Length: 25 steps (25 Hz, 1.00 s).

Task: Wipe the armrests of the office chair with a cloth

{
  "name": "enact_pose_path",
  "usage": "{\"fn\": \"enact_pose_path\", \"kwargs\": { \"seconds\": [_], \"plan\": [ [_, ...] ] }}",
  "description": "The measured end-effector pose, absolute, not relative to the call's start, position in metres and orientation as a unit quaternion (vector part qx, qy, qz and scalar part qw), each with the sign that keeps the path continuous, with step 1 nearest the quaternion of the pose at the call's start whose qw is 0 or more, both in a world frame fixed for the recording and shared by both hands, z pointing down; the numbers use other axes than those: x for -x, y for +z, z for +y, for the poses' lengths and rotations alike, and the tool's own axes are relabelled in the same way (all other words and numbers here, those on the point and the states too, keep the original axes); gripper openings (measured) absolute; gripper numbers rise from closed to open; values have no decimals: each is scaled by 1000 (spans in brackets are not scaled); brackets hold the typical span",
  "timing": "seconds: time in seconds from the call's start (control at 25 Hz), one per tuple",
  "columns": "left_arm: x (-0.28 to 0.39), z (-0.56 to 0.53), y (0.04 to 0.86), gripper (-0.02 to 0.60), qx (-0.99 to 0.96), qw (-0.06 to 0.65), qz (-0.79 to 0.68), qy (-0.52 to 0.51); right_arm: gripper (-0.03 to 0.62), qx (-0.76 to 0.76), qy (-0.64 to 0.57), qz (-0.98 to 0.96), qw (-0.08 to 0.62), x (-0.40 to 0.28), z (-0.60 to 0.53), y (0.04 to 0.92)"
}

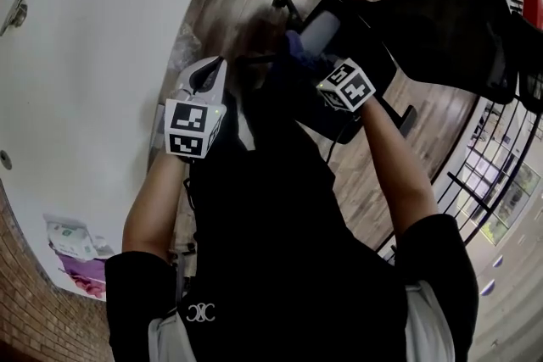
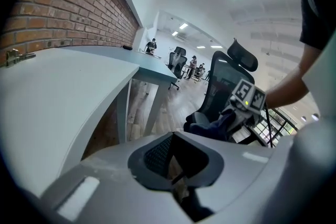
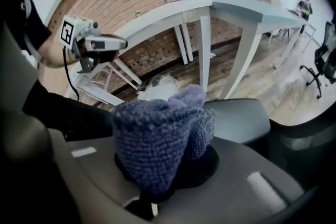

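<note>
Cloth point(image 3: 157, 139): knit, soft, light; centre frame, at grey armrest point(image 3: 241, 119).
R gripper point(image 3: 160, 189): jaws pinching cloth's bunched base.
L gripper point(image 2: 177, 183): jaws pressed together, empty; lower centre.
Handling: likely bunches, so hold near base.

head view down, gripper views share chair point(image 2: 223, 86)

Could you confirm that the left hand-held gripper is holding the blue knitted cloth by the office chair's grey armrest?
Not quite: it is the right hand-held gripper that holds the blue knitted cloth by the grey armrest, as the right gripper view shows. The left hand-held gripper holds nothing.
</note>
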<state>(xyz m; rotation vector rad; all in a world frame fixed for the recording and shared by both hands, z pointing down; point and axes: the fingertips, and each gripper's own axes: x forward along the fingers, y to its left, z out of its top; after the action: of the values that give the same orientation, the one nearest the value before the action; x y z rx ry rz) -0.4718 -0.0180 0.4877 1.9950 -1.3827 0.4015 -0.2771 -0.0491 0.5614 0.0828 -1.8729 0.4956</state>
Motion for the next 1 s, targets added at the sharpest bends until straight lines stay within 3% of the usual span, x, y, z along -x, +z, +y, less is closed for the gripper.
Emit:
{"fn": "enact_pose_path", "kwargs": {
  "seconds": [0.12,0.36,0.56,1.0],
  "plan": [
    [481,-15,488,6,-767,328,-529,158,55,1,213,-784,582,300,-85,541],
    [483,3,501,6,-759,350,-531,141,55,200,96,-654,724,320,-138,544],
    [480,18,519,6,-752,364,-529,146,54,307,46,-552,774,357,-165,569],
    [453,36,552,6,-742,422,-500,145,52,381,106,-367,842,292,-155,658]
  ]
}}
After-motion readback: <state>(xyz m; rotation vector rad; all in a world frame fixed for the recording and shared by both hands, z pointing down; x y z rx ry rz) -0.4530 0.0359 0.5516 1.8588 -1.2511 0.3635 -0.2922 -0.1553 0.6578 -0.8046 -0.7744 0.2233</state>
